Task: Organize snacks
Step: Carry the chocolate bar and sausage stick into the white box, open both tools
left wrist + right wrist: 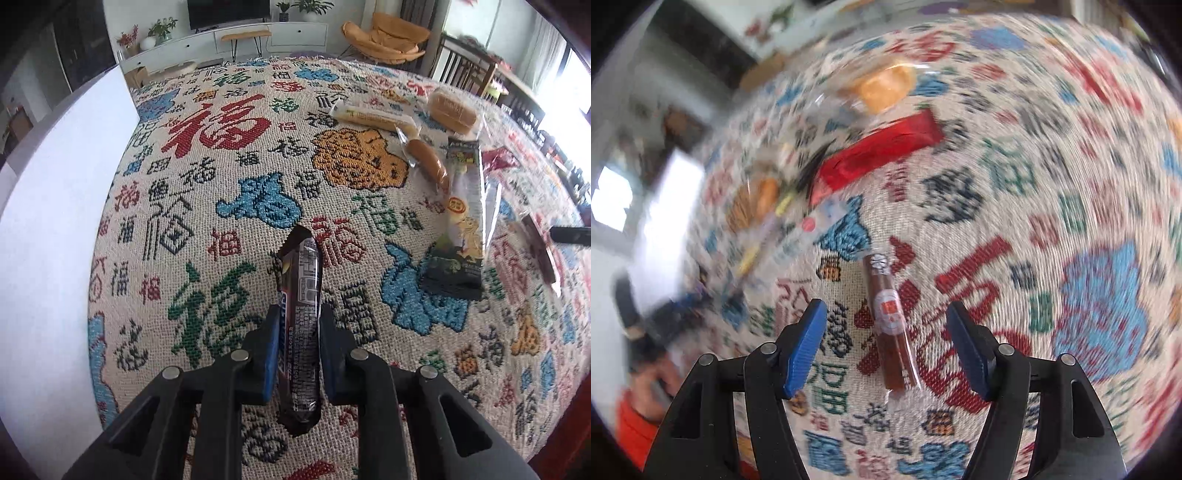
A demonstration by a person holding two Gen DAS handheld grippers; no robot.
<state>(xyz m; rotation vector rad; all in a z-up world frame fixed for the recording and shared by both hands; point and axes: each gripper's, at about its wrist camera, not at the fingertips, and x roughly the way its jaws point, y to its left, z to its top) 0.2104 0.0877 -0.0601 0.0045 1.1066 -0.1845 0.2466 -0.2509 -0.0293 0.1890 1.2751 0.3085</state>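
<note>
Left gripper (295,332) jaws clamped on the dark chocolate bar (300,314); right gripper (886,343) jaws apart around the brown sausage stick (891,325) lying on the tabletop (1052,147), red wrapper (879,151) at twelve o'clock.

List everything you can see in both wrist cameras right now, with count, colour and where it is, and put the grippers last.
chocolate bar: one, dark brown wrapper, clamped between the left pads
brown sausage stick: one, clear wrapper, lying on the cloth between the open right jaws, untouched
red packet: one, red, beyond the stick
long black and yellow packet: one, right of centre in the left view
small sausage: one, orange-brown, beside the long packet
pale roll: one, cream, far right
bread bun: one, tan, bagged, farthest right
tablecloth: one, beige with coloured characters, under everything
white box: one, left edge
left gripper: shut on the bar
right gripper: open
</note>
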